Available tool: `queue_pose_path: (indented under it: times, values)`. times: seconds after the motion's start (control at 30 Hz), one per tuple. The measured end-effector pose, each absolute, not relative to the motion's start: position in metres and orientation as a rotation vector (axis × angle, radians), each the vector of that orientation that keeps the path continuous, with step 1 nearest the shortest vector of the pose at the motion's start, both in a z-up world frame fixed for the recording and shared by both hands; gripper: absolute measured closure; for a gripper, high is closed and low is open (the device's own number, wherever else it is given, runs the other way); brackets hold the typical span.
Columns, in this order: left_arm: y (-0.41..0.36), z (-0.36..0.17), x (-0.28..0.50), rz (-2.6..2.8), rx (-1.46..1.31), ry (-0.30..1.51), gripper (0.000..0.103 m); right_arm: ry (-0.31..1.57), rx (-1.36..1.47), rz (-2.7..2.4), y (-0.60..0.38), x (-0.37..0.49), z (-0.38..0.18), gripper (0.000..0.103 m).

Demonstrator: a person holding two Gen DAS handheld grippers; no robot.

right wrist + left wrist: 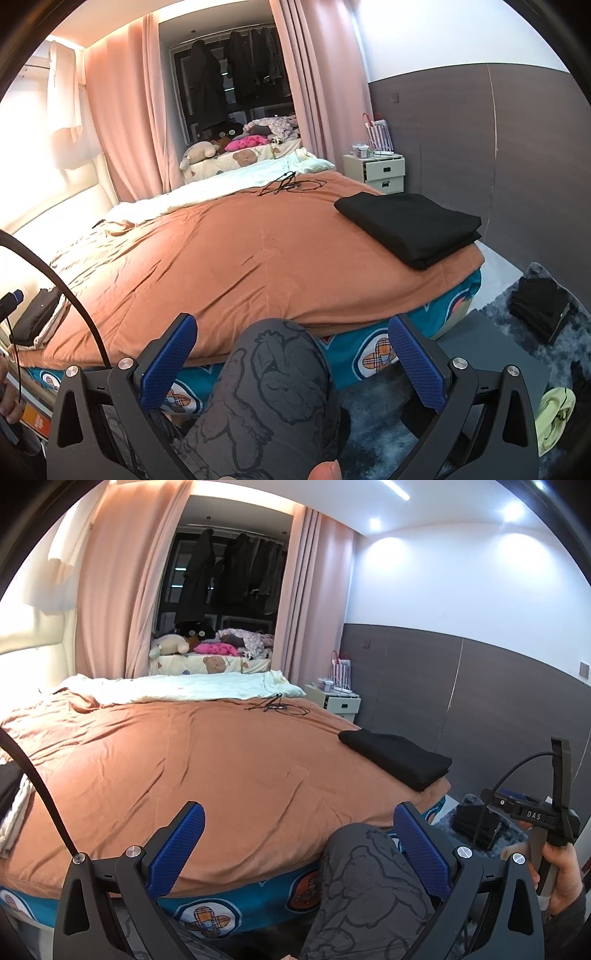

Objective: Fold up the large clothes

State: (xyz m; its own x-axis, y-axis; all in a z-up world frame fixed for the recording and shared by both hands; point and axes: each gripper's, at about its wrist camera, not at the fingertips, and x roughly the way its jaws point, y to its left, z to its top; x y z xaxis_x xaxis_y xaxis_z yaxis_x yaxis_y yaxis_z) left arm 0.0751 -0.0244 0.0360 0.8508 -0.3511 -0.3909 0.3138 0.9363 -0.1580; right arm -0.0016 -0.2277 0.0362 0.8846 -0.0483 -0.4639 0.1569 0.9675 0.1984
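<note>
Left gripper (pixel 297 840) spread wide, blue pads (pixel 177 845) well apart, nothing between them; held low in front of the near edge of the bed (pixel 184 760). Right gripper (pixel 291 356) likewise spread wide and empty, at the same near edge. A knee in grey cartoon-print trousers (pixel 273 373) sits between the right gripper's fingers in its view and presses up against the bed's side; the same knee (pixel 362 867) shows by the left gripper's right finger. In the left wrist view the person's right hand (pixel 563 871) grips the handle of the other gripper at the frame's right edge. Bed covered by an orange blanket (pixel 229 258), mildly wrinkled, with a blue patterned sheet (pixel 369 350) showing along the side below it. Folded black garment (pixel 413 225) lies on the blanket at the bed's near right corner: a neat flat rectangle, layers stacked and visible at its near edge, corners squared, one side close to the bed's right edge. On the floor right of the bed, a grey shaggy rug (pixel 391 413) carries a dark stack (pixel 539 310) and a yellow-green cloth (pixel 554 417). Dark item on a pale cloth (pixel 37 317) at the bed's near left corner. Farther on, a thin black cable (pixel 288 184) lies on the blanket near the far edge, beside a pale quilt (pixel 229 184). Beyond: white nightstand (pixel 380 171), pink curtains (pixel 125 122), soft toys (pixel 201 151).
</note>
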Motion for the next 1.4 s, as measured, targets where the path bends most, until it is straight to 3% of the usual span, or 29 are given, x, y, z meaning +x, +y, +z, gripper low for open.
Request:
queue_pose_path:
  times: [1.4]
  values:
    - [-0.0238, 0.0361, 0.0683, -0.328, -0.107, 0.415, 0.000, 0.482, 0.209, -0.101, -0.2205, -0.0002, 0.0343, 0.000]
